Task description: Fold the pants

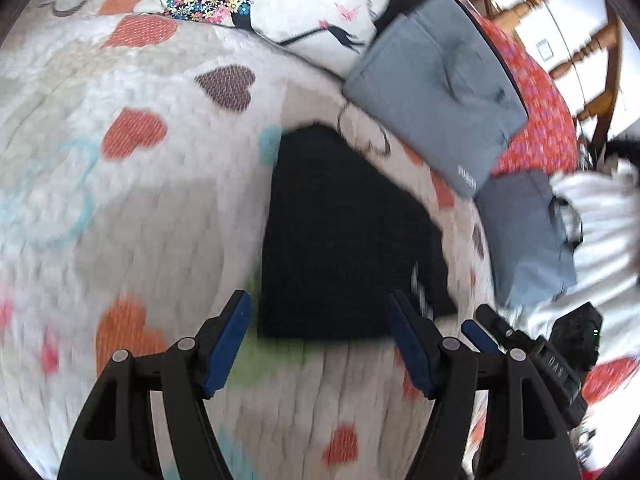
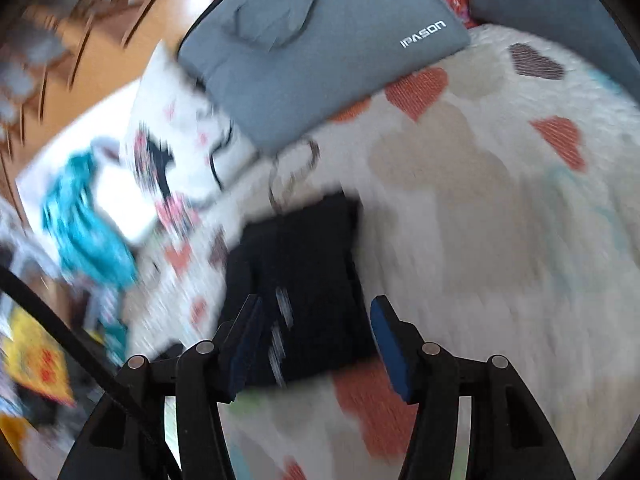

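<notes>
Heart-print blanket [image 1: 140, 208] bears seemingly folded pants [image 1: 344, 248]; grey "IPASON" bag [image 2: 320, 52] (both grippers apart).

A home bedroom: a heart-patterned bedspread [image 1: 140, 200], a printed pillow [image 1: 304, 4] and wooden furniture [image 1: 568, 60].

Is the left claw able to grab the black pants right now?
Probably yes. The left claw is open and empty, and the folded black pants lie flat on the heart blanket just ahead of it. Nothing sits in between, though the picture is blurry.
</notes>
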`<move>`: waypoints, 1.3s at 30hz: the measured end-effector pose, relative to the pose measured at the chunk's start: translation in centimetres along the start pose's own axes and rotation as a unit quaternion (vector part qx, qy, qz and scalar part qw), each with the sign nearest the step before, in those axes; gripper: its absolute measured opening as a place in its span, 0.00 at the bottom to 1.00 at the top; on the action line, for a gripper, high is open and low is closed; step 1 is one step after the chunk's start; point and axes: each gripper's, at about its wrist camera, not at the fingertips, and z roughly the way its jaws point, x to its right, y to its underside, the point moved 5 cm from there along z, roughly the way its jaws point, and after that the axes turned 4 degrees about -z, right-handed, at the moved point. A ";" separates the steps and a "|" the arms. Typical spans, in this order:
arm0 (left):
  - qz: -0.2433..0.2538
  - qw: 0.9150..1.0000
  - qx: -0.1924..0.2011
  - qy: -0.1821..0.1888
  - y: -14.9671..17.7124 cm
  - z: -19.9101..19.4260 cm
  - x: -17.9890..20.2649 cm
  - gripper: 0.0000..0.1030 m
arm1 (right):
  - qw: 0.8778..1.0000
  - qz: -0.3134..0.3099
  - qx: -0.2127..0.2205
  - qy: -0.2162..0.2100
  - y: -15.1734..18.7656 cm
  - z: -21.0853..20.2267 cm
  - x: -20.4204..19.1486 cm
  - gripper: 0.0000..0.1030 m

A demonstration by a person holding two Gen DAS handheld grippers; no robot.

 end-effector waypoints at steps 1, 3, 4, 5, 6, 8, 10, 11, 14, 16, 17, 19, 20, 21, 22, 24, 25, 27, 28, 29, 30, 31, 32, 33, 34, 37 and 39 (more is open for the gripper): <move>0.009 1.000 0.001 -0.007 1.4 -0.4 0.2 0.67 | 1.000 -0.012 -0.006 0.015 1.9 -0.6 -0.2 0.58; 0.032 0.999 0.004 -0.021 4.6 -1.2 0.7 0.67 | 0.999 -0.032 -0.007 0.043 4.6 -1.8 -0.1 0.58; 0.044 0.999 0.007 -0.030 6.0 -1.7 0.9 0.67 | 0.997 -0.048 -0.002 0.063 5.9 -2.6 -0.1 0.58; 0.057 0.997 0.013 -0.040 7.4 -2.2 1.1 0.67 | 0.995 -0.061 0.003 0.078 6.7 -2.9 -0.4 0.58; 0.068 0.996 0.019 -0.048 8.5 -2.6 1.3 0.67 | 0.992 -0.076 0.008 0.098 7.9 -3.6 -0.4 0.58; 0.088 0.993 0.036 -0.070 10.6 -3.7 1.6 0.67 | 0.989 -0.087 0.016 0.119 9.2 -4.5 -0.2 0.58; 0.098 0.990 0.053 -0.085 11.8 -4.8 1.7 0.67 | 0.987 -0.087 0.028 0.136 10.3 -5.9 0.1 0.58; 0.103 0.988 0.065 -0.092 12.4 -5.6 1.8 0.67 | 0.986 -0.087 0.034 0.139 10.7 -6.5 0.1 0.58; 0.124 0.980 0.107 -0.114 13.4 -7.8 2.6 0.67 | 0.983 -0.094 0.053 0.150 11.9 -8.5 -0.3 0.59; 0.138 0.973 0.139 -0.127 14.0 -9.6 3.2 0.67 | 0.981 -0.099 0.061 0.154 12.4 -9.3 -0.8 0.60; 0.142 0.969 0.154 -0.132 14.2 -10.4 3.5 0.67 | 0.981 -0.102 0.066 0.154 12.7 -9.9 -1.1 0.60; 0.148 0.963 0.178 -0.138 14.5 -11.8 4.0 0.67 | 0.980 -0.108 0.072 0.152 13.0 -10.5 -1.8 0.61; 0.151 0.959 0.190 -0.143 14.6 -12.5 4.3 0.69 | 0.979 -0.112 0.076 0.151 13.2 -10.8 -2.2 0.62; 0.152 0.956 0.199 -0.150 14.8 -13.1 4.5 0.76 | 0.979 -0.115 0.080 0.151 13.3 -11.0 -2.6 0.62; 0.153 0.952 0.210 -0.160 14.9 -13.7 4.7 0.80 | 0.977 -0.122 0.085 0.151 13.5 -11.4 -3.0 0.63; 0.154 0.943 0.238 -0.176 15.2 -15.1 5.1 0.85 | 0.975 -0.136 0.092 0.149 13.8 -11.9 -4.0 0.64; 0.156 0.939 0.252 -0.176 15.4 -15.9 5.3 0.86 | 0.974 -0.141 0.095 0.148 13.9 -12.1 -4.4 0.65; 0.158 0.935 0.266 -0.173 15.7 -16.9 5.7 0.92 | 0.973 -0.151 0.101 0.144 14.3 -12.5 -5.2 0.66; 0.159 0.933 0.271 -0.174 15.9 -17.3 5.9 0.94 | 0.972 -0.154 0.102 0.143 14.4 -12.6 -5.5 0.66; 0.159 0.931 0.277 -0.176 16.0 -17.8 6.1 0.95 | 0.972 -0.156 0.103 0.141 14.5 -12.7 -5.7 0.67; 0.160 0.929 0.282 -0.177 16.1 -18.2 6.4 0.95 | 0.972 -0.159 0.105 0.139 14.6 -12.9 -5.9 0.67; 0.160 0.928 0.285 -0.179 16.2 -18.5 6.5 0.95 | 0.971 -0.160 0.107 0.139 14.6 -13.0 -6.0 0.67; 0.159 0.927 0.287 -0.183 16.3 -18.7 6.6 0.95 | 0.971 -0.161 0.108 0.138 14.7 -13.1 -6.1 0.68; 0.159 0.926 0.287 -0.188 16.5 -18.9 6.7 0.95 | 0.971 -0.161 0.109 0.137 14.7 -13.2 -6.2 0.68; 0.158 0.925 0.287 -0.192 16.7 -18.9 6.7 0.95 | 0.971 -0.160 0.110 0.137 14.8 -13.3 -6.2 0.68; 0.166 0.920 0.284 -0.212 17.2 -18.6 6.9 0.95 | 0.972 -0.158 0.111 0.137 14.8 -13.4 -6.2 0.68; 0.177 0.915 0.276 -0.234 17.5 -18.0 7.0 0.96 | 0.972 -0.157 0.110 0.137 14.9 -13.4 -6.1 0.69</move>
